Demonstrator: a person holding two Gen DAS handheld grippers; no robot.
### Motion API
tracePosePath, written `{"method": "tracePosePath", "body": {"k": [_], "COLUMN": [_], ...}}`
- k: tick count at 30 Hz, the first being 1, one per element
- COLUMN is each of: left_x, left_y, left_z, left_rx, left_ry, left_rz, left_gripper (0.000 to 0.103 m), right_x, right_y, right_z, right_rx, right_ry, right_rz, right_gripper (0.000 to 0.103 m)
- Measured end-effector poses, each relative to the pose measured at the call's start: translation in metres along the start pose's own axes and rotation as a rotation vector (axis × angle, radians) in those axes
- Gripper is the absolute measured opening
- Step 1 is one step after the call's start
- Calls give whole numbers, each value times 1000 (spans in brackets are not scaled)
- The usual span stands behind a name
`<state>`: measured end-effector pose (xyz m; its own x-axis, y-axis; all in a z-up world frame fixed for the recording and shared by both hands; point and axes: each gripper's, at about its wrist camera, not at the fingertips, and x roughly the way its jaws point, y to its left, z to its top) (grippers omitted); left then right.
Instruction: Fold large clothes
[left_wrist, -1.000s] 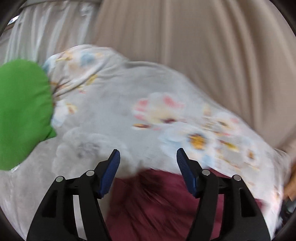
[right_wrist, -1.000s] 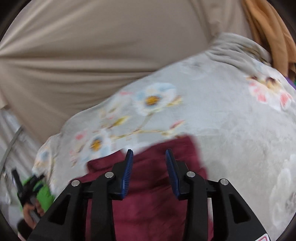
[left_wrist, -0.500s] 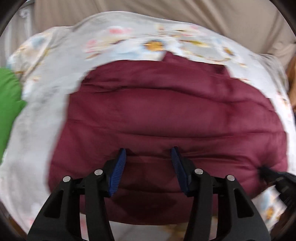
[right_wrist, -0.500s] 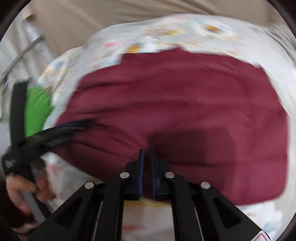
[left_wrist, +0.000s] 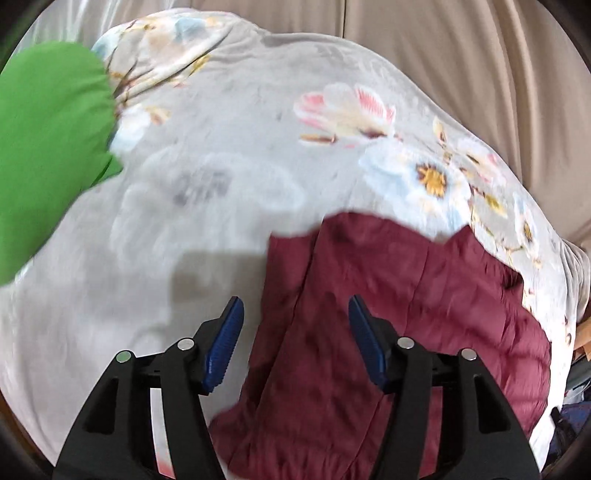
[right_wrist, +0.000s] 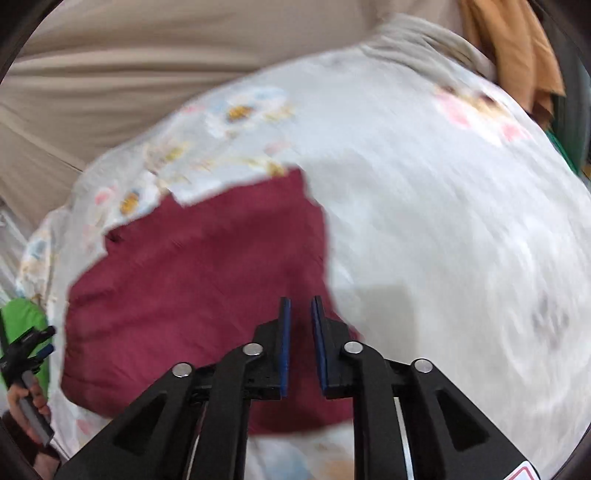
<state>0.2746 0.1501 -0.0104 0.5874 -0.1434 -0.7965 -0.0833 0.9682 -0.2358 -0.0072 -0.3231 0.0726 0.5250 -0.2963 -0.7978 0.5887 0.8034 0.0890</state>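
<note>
A dark red quilted garment (left_wrist: 399, 317) lies folded on a grey floral blanket (left_wrist: 229, 155). It also shows in the right wrist view (right_wrist: 207, 266). My left gripper (left_wrist: 295, 317) is open and empty, hovering over the garment's left edge. My right gripper (right_wrist: 300, 314) has its jaws a narrow gap apart with nothing between them, above the garment's right side. The left gripper and the hand holding it show small at the left edge of the right wrist view (right_wrist: 26, 354).
A green cushion (left_wrist: 44, 147) lies at the left of the blanket. Beige curtains (left_wrist: 480, 55) hang behind. An orange cloth (right_wrist: 513, 48) hangs at the far right. The blanket (right_wrist: 461, 192) spreads to the right of the garment.
Both grippers have swung up and away from the garment's near edge. The right gripper, shut half a second ago, has parted slightly. The left jaws have widened.
</note>
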Motion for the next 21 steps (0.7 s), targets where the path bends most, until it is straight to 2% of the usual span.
{"method": "tracePosePath", "body": {"k": [2, 5, 6, 9, 12, 15, 18, 21], "left_x": [3, 6, 8, 14, 17, 23, 28, 31], "left_y": [-4, -10, -10, -4, 18, 29, 36, 40], "left_z": [6, -4, -10, -30, -44, -50, -56, -60], "left_rx": [8, 23, 32, 32, -37, -62, -74, -86], "left_ry": [4, 35, 45, 89, 123, 150, 157, 160], "left_rz": [-15, -32, -25, 13, -18, -48, -73, -93], "left_gripper": [57, 58, 58, 58, 59, 61, 65, 67], "right_x": [8, 26, 36, 53, 80, 110, 140, 172], "right_y": [27, 94, 128, 198, 280, 343, 387, 407], "right_z": [13, 25, 26, 18, 6, -8, -22, -35], "right_rx": [-42, -173, -240, -368, -524, -643, -727, -793], "right_ry": [6, 32, 49, 91, 145, 195, 242, 319], "right_rz": [64, 182, 237, 340, 425, 461, 450, 414], "right_gripper": [22, 32, 38, 47, 52, 54, 55, 56]}}
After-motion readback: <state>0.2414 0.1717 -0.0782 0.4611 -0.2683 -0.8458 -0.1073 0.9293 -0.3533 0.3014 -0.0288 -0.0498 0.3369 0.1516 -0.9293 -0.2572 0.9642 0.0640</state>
